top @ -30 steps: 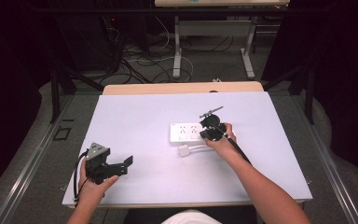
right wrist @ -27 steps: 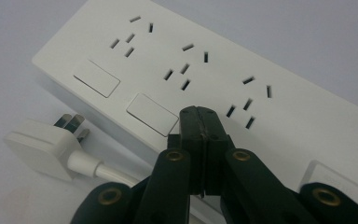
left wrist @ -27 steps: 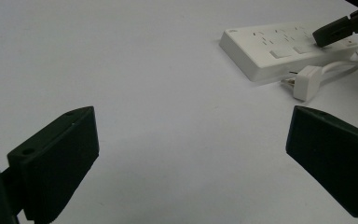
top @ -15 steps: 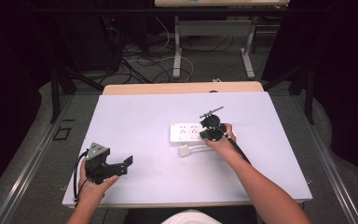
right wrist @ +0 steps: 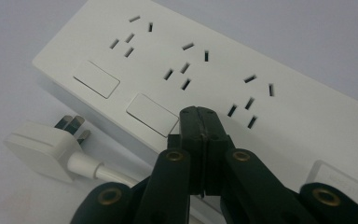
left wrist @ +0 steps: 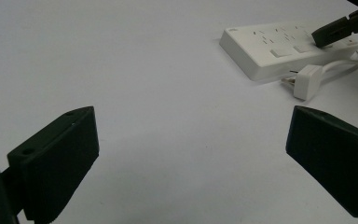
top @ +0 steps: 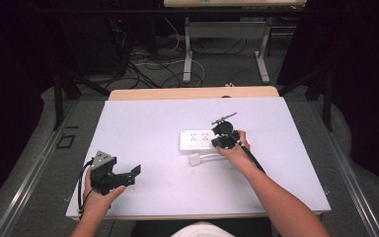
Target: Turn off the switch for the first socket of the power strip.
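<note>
A white power strip [top: 196, 139] lies flat on the white table [top: 153, 123], its three sockets [right wrist: 186, 60] and rocker switches [right wrist: 152, 114] facing up. Its white plug [top: 195, 160] rests on the table just in front of it, on a short looped cable [top: 212, 157]. My right gripper [top: 219, 142] is shut with nothing between its jaws. Its joined tips [right wrist: 199, 119] sit over the switch row at the third socket and hide that switch; whether they touch it I cannot tell. My left gripper [top: 128, 174] hovers near the table's front left, jaws wide open and empty, facing the strip [left wrist: 279, 46] and plug [left wrist: 306, 82].
The table's front edge [top: 192, 216] runs just below both forearms. A wooden tabletop edge [top: 192, 93] borders the far side. Beyond it are desk legs and tangled cables [top: 148, 64] on the floor. Bare table surface lies between the two grippers.
</note>
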Demonstrator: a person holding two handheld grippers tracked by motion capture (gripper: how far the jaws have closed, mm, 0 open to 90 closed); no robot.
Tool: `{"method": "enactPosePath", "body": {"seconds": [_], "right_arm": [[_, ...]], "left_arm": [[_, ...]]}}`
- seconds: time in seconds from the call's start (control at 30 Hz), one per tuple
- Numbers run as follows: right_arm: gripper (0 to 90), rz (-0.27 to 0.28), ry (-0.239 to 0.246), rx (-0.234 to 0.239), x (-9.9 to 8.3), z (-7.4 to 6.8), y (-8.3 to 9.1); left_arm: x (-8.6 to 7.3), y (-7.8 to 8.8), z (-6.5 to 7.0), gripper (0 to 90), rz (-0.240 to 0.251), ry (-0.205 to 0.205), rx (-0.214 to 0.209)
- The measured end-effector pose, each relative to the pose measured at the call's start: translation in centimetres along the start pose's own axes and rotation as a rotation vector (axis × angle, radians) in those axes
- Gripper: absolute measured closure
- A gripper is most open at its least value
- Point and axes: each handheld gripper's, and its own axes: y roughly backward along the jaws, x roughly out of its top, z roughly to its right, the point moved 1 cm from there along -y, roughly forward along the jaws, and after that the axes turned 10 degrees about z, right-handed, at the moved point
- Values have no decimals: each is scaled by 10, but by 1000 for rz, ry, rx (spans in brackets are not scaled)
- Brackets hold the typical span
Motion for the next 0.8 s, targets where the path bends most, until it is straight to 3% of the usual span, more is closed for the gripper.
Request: {"method": "enactPosePath", "body": {"seconds": [0.17, 0.8], "right_arm": [[900, -19, -7, 5, 1, 1, 1], [900, 16, -12, 25, 14, -1, 18]], "left_arm": [[0, 0, 0, 22, 1, 0, 1], [0, -1, 0, 24, -3, -3, -2]]}}
